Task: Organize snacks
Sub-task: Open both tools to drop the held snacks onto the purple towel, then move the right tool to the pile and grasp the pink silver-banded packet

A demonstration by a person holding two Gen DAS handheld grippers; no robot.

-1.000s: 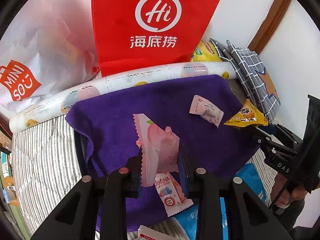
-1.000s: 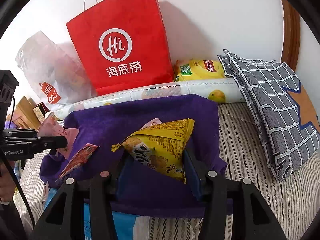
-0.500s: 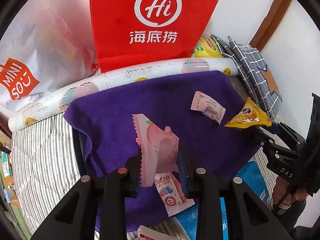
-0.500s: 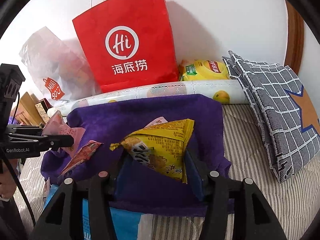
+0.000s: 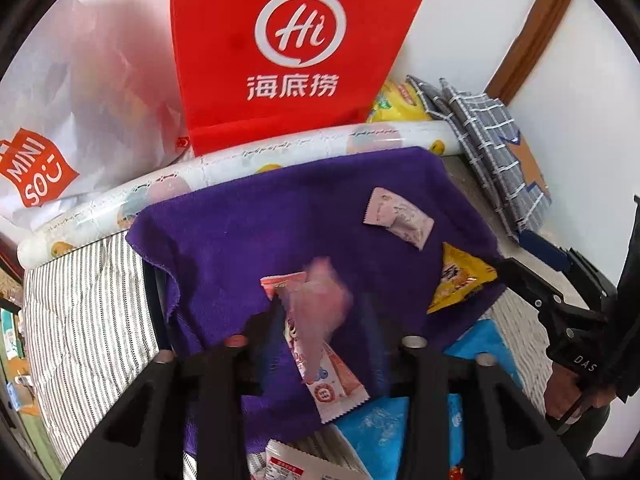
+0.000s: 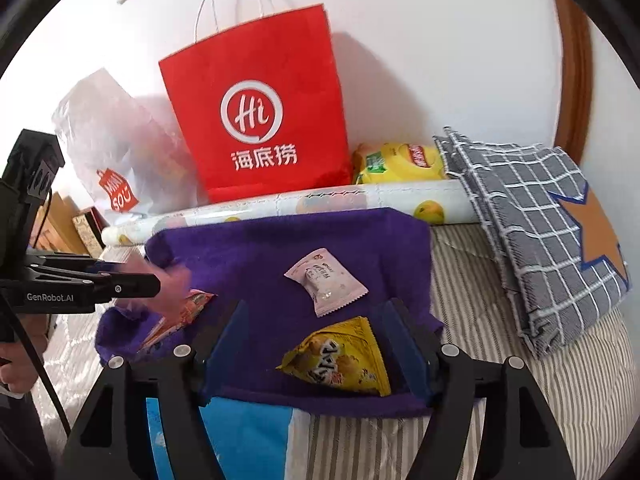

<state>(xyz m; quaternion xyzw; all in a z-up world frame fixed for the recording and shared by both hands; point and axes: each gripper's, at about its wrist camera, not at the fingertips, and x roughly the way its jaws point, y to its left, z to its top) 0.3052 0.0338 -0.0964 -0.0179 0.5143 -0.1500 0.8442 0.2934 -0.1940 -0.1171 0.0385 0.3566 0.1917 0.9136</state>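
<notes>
A purple towel [image 5: 248, 240] lies spread on striped bedding. My left gripper [image 5: 322, 312] hangs over its near edge with its jaws opening. A pink peach packet [image 5: 320, 300], blurred, drops free between them onto a red-and-white blueberry packet [image 5: 332, 384]. My right gripper [image 6: 318, 308] is over the towel's [image 6: 248, 256] right front part, jaws opening. The yellow triangular packet [image 6: 340, 360] lies flat on the towel between its fingers, untouched. A small pink wrapped snack [image 6: 326, 280] rests just beyond. The left gripper [image 6: 152, 280] shows at the left there.
A red paper bag [image 6: 256, 120], a white plastic bag [image 6: 116, 148] and a yellow chip bag [image 6: 396, 162] stand against the wall behind a rolled fruit-print mat [image 6: 360, 202]. A grey checked cushion [image 6: 532, 216] lies right. A blue packet [image 6: 240, 432] sits under the towel's front edge.
Both grippers have opened. The pink peach packet has slipped out of the left jaws, and the yellow packet has dropped from the right jaws onto the towel. The right gripper drew back a little.
</notes>
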